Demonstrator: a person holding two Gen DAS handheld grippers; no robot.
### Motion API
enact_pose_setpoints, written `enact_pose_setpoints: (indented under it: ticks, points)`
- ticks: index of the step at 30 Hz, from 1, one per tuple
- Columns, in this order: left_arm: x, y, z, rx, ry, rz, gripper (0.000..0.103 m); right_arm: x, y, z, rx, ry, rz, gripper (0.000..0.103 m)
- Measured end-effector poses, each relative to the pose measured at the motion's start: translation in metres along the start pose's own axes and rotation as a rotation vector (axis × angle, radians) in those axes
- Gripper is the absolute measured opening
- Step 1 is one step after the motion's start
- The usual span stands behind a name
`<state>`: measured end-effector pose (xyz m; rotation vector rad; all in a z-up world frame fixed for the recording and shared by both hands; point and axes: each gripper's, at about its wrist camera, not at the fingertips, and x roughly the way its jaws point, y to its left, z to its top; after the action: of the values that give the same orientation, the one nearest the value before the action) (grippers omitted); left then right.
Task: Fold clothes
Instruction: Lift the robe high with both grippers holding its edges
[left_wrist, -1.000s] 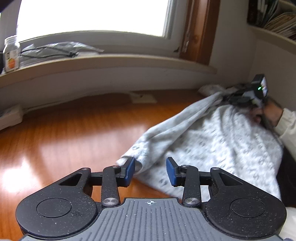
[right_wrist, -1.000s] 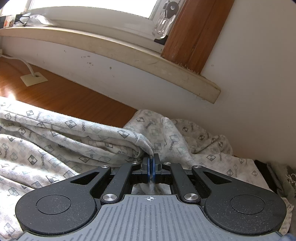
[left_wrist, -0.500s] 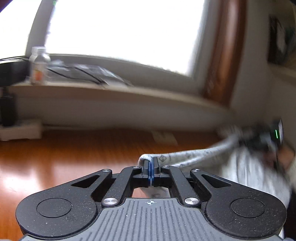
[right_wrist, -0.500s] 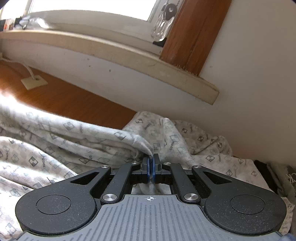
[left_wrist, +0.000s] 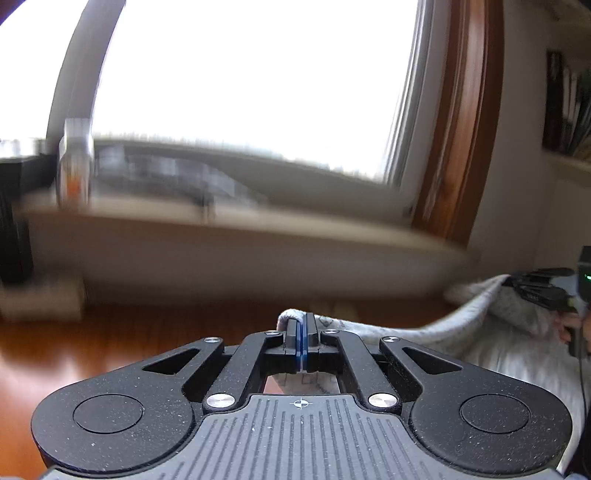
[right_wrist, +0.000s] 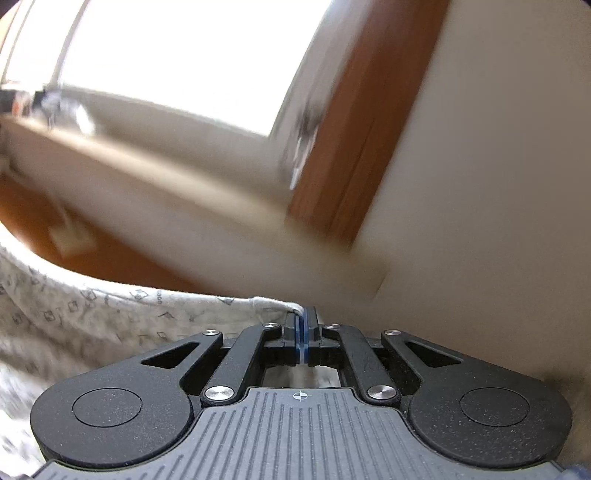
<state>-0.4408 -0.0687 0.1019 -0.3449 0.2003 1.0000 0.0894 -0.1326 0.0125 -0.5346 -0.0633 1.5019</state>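
Grey patterned cotton garment (left_wrist: 491, 347) hangs above the brown wooden desk (left_wrist: 110, 339) — left claw (left_wrist: 302, 332) and right claw (right_wrist: 303, 325) each clenched on an edge; lift evenly, keeping that edge taut.

— What sort of place is shown?
— A lived-in room of a home is suggested. A bright window (left_wrist: 251, 85) with a wood-trimmed frame (left_wrist: 458, 122) is seen above a deep sill (left_wrist: 221, 218), where a jar (left_wrist: 74, 158) is kept.
— Anything else?
— A polished wooden surface (left_wrist: 110, 343), a patterned garment (right_wrist: 74, 314) and a crowded shelf (left_wrist: 569, 110).
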Motion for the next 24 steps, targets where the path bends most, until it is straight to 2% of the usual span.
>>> enact_pose_setpoints:
  ticks: [4,5,6,9,11,15,20,24]
  points:
    - [-0.036,-0.014,0.064,0.014,-0.180,-0.004,0.001,-0.050,-0.037,0.065,0.006,-0.153,-0.071,0.002]
    - [-0.044,-0.020,0.076,0.021,-0.212,-0.007,0.001,-0.063,-0.048,0.082,0.014,-0.191,-0.087,0.002]
    - [-0.048,-0.030,0.084,0.068,-0.212,-0.002,0.001,-0.073,-0.054,0.091,0.029,-0.216,-0.093,0.002]
    - [-0.061,-0.058,0.102,0.192,-0.220,0.022,0.001,-0.095,-0.057,0.110,-0.026,-0.233,-0.124,0.002]
    - [-0.075,-0.061,0.114,0.154,-0.248,-0.016,0.001,-0.112,-0.063,0.119,-0.032,-0.264,-0.145,0.002]
    - [-0.122,-0.070,0.144,0.122,-0.383,-0.048,0.001,-0.158,-0.083,0.146,-0.024,-0.372,-0.182,0.002]
    - [-0.184,-0.100,0.184,0.165,-0.525,-0.060,0.001,-0.215,-0.102,0.181,-0.028,-0.479,-0.209,0.002]
    - [-0.224,-0.124,0.210,0.203,-0.595,-0.064,0.001,-0.271,-0.112,0.205,-0.035,-0.562,-0.216,0.002]
